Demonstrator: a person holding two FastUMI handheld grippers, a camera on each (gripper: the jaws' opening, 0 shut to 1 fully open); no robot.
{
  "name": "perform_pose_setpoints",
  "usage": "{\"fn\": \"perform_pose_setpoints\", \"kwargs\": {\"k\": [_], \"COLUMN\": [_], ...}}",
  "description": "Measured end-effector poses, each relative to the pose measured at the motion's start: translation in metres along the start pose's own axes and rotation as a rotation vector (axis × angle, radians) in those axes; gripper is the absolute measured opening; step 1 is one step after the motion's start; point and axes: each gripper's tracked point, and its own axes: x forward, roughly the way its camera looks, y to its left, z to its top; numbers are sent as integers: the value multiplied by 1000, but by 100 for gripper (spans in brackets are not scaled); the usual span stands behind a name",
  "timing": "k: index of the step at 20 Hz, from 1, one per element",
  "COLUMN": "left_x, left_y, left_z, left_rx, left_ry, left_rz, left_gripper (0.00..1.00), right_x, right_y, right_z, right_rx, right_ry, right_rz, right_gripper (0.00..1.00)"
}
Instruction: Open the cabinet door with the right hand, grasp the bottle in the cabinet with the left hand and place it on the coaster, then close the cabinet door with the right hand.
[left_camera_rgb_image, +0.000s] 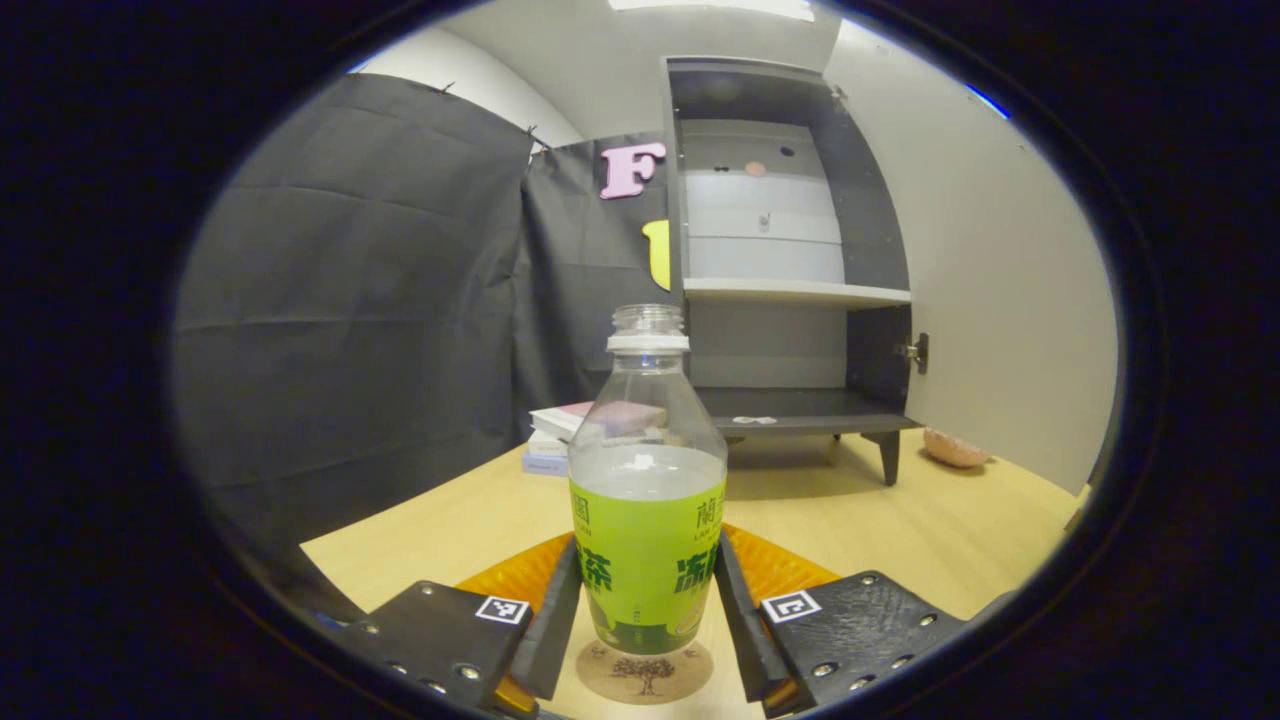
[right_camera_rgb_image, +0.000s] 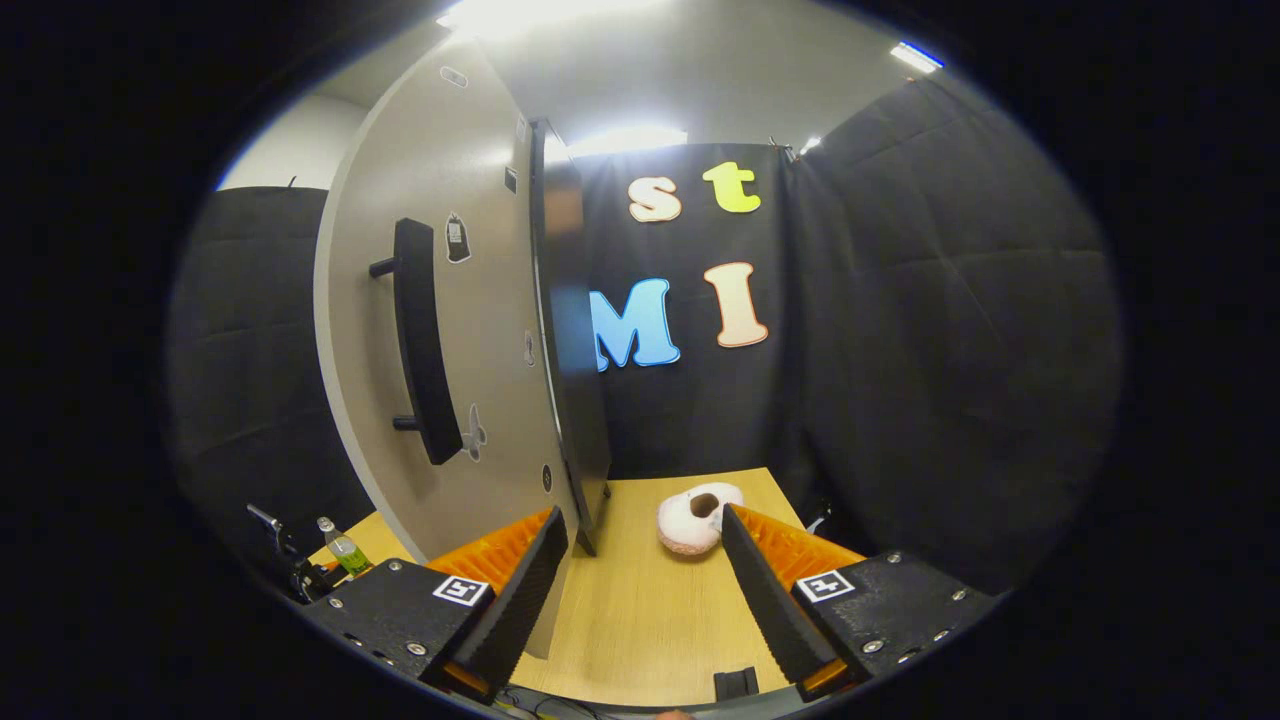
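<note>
A clear bottle (left_camera_rgb_image: 648, 520) with a green label stands upright on a round coaster (left_camera_rgb_image: 645, 675) on the wooden table. My left gripper (left_camera_rgb_image: 647, 600) is shut on the bottle, one finger pressed against each side of the label. Behind it the cabinet (left_camera_rgb_image: 790, 290) stands with its door (left_camera_rgb_image: 1000, 280) swung wide to the right. In the right gripper view, my right gripper (right_camera_rgb_image: 642, 520) is open with nothing in it. It is low beside the free edge of the door (right_camera_rgb_image: 450, 400), whose black handle (right_camera_rgb_image: 420, 340) is up to the left. The bottle (right_camera_rgb_image: 345, 548) shows small at far left.
A pink doughnut-shaped toy (right_camera_rgb_image: 695, 520) lies on the table (right_camera_rgb_image: 650, 620) just ahead of the right gripper, near the cabinet leg (left_camera_rgb_image: 888, 455). A stack of books (left_camera_rgb_image: 560, 435) sits left of the cabinet. Black cloth walls close in the booth.
</note>
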Motion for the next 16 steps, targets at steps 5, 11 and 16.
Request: {"fn": "perform_pose_setpoints", "kwargs": {"k": [5, 11, 16], "left_x": [1, 8, 7], "left_y": [4, 7, 13], "left_z": [-8, -22, -19], "left_rx": [19, 17, 8], "left_ry": [53, 99, 127], "left_rz": [36, 70, 84], "left_gripper": [69, 70, 90], "right_x": [1, 9, 13], "right_y": [-9, -3, 8], "right_z": [2, -2, 0], "right_rx": [25, -10, -26], "right_ry": [-9, -2, -7], "right_rz": [-26, -13, 9], "right_gripper": [96, 96, 96]}}
